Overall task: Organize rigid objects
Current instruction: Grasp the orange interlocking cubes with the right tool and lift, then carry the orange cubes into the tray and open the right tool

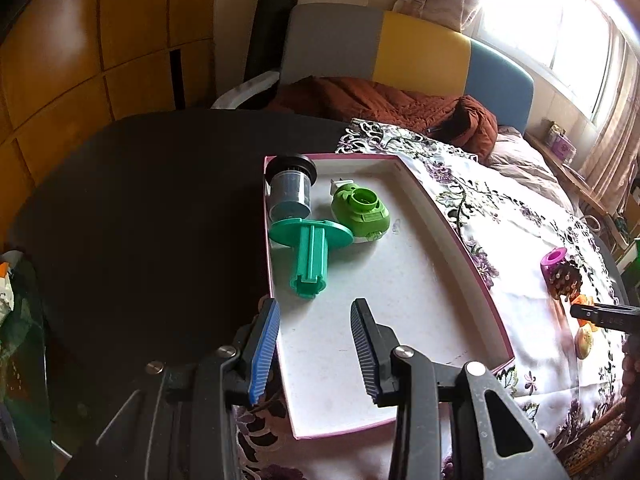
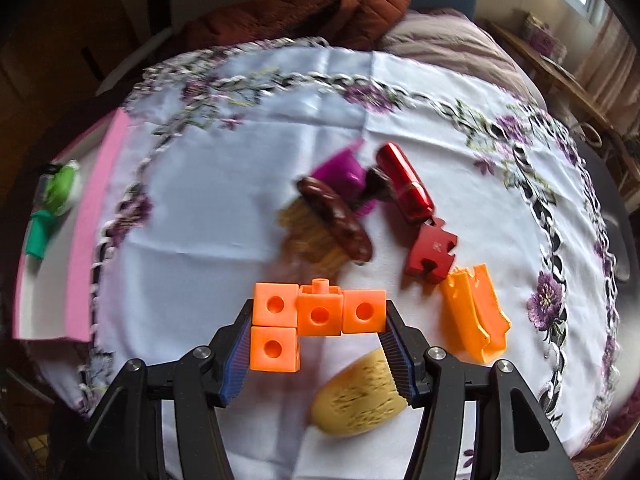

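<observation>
My right hand-held gripper (image 2: 318, 330) squeezes a clump of orange blocks (image 2: 314, 322), lifted over the flowery cloth (image 2: 240, 168) on the counter. Under it on the cloth lie a yellow sponge (image 2: 356, 394), an orange trough piece (image 2: 474, 314), a red block (image 2: 432, 252) and a red tube (image 2: 404, 182). My left hand-held gripper (image 1: 316, 346) hangs open and empty over the near edge of the pink-rimmed tray (image 1: 400, 288). In the tray's far left corner sit a teal spool (image 1: 310, 248), a green plug-in gadget (image 1: 360, 210) and a dark filter (image 1: 290, 190).
</observation>
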Available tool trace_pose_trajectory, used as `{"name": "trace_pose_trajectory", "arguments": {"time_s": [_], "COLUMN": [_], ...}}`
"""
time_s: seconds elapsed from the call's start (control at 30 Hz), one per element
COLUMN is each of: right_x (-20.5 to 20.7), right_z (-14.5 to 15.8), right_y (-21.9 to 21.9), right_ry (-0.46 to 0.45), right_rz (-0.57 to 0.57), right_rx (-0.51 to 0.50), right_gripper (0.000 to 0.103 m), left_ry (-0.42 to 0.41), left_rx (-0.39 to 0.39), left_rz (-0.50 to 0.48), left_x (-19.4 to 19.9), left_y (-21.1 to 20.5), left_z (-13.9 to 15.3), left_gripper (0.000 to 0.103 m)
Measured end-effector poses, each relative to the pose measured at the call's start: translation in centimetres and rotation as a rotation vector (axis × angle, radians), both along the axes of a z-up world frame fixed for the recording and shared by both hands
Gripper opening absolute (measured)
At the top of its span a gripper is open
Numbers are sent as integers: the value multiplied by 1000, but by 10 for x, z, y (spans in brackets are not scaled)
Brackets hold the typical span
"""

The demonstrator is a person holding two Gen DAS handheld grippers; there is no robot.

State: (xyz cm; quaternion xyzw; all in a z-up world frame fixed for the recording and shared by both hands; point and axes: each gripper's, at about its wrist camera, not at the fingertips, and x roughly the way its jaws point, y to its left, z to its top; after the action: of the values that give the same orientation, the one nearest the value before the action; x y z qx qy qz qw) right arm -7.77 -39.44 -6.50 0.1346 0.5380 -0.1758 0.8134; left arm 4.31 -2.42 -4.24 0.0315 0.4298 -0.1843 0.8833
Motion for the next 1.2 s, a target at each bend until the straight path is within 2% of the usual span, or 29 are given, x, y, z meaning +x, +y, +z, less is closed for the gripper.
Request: {"name": "trace_pose_trajectory", "arguments": {"time_s": [0.27,0.47,0.57,0.87,1.0,1.2], "right_x": [16,49,68,121,140,166], "right_z": [38,46,40,8,-8,-30], "right_y": [54,110,143,241,269,291], "right_ry": [-133,-178,-174,-125,-96,-77], "right_rz": [170,332,409,604,642,631], "right_rx": [11,55,81,145,156,145], "right_gripper": [59,59,59,59,59,60], "left_ry": [2,-3,-2,-7,6,16], "left_rx": [3,2,-2,-8,-3,-6], "left_rz": [11,31,46,174,210,222], "left_x": [1,3,4,14,18,20], "left_y": [6,14,20,61,75,82], "left_z": [-1,0,0,-2,-7,-12], "left_gripper": [37,37,37,37,37,37]}}
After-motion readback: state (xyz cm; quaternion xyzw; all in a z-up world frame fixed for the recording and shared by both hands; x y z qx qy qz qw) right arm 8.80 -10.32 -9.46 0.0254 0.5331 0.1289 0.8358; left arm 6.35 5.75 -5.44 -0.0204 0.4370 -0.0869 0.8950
